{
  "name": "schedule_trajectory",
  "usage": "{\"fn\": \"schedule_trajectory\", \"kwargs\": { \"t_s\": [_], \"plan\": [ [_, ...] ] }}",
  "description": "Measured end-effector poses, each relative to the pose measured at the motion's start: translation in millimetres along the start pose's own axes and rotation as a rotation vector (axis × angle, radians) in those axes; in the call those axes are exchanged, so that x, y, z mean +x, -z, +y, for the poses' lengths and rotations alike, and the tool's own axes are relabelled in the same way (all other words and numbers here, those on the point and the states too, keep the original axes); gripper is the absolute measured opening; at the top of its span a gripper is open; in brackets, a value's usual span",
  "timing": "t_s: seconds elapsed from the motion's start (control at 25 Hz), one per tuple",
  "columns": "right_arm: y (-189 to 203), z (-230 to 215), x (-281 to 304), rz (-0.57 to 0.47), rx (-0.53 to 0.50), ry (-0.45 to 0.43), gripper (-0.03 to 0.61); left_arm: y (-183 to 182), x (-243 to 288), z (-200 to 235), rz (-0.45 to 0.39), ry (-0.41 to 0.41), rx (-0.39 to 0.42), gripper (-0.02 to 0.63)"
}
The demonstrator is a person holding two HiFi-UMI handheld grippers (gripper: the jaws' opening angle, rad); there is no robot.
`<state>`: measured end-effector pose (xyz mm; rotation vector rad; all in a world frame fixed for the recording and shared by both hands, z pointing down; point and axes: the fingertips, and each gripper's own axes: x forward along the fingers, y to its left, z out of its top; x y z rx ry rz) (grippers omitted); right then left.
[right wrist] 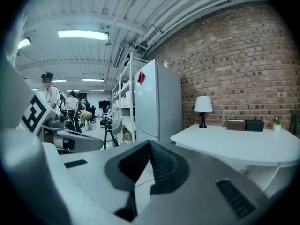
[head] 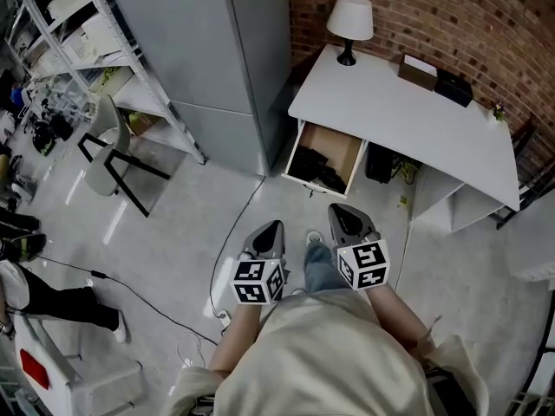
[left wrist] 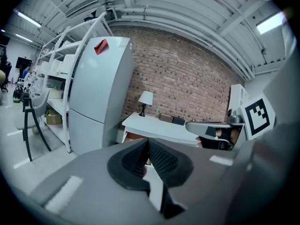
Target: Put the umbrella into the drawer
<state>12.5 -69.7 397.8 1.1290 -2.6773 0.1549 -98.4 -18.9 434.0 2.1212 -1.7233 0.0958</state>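
The white desk [head: 408,115] has its drawer [head: 340,144] pulled open toward me. A dark folded thing, apparently the umbrella [head: 317,171], lies inside it at the front. Both grippers hang in front of my chest, well back from the drawer and pointing toward it. My left gripper [head: 271,230] is shut with nothing between its jaws, and its ribbed pads meet in the left gripper view [left wrist: 147,154]. My right gripper [head: 342,214] is shut and empty too, with its pads closed together in the right gripper view [right wrist: 149,159].
A lamp [head: 350,17] and two boxes [head: 435,78] stand on the desk. A tall grey fridge [head: 217,55] stands left of the drawer, with a shelving rack [head: 78,33] and a chair [head: 108,150] further left. A cable [head: 234,232] runs across the floor.
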Motion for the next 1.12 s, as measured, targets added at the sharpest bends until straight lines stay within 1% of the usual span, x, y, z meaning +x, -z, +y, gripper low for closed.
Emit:
{"fn": "schedule_trajectory", "kwargs": {
  "t_s": [0.16, 0.28, 0.76, 1.12],
  "plan": [
    [-3.5, 1.0, -5.6, -0.018, -0.013, -0.017, 0.002, -3.6, -1.7, -2.1, -0.012, 0.002, -0.007, 0.012],
    [-5.6, 0.2, -9.4, -0.028, -0.024, -0.015, 0.002, -4.3, -2.7, -2.9, -0.01, 0.0, -0.004, 0.012],
    [-8.7, -8.2, -12.4, -0.046, -0.013, -0.007, 0.002, -6.1, -3.5, -2.1, -0.017, -0.016, -0.01, 0.012],
    [-3.6, -11.6, -7.9, -0.053, 0.013, -0.008, 0.002, -7.2, 2.2, -2.3, -0.028, -0.002, -0.013, 0.012]
  ]
}}
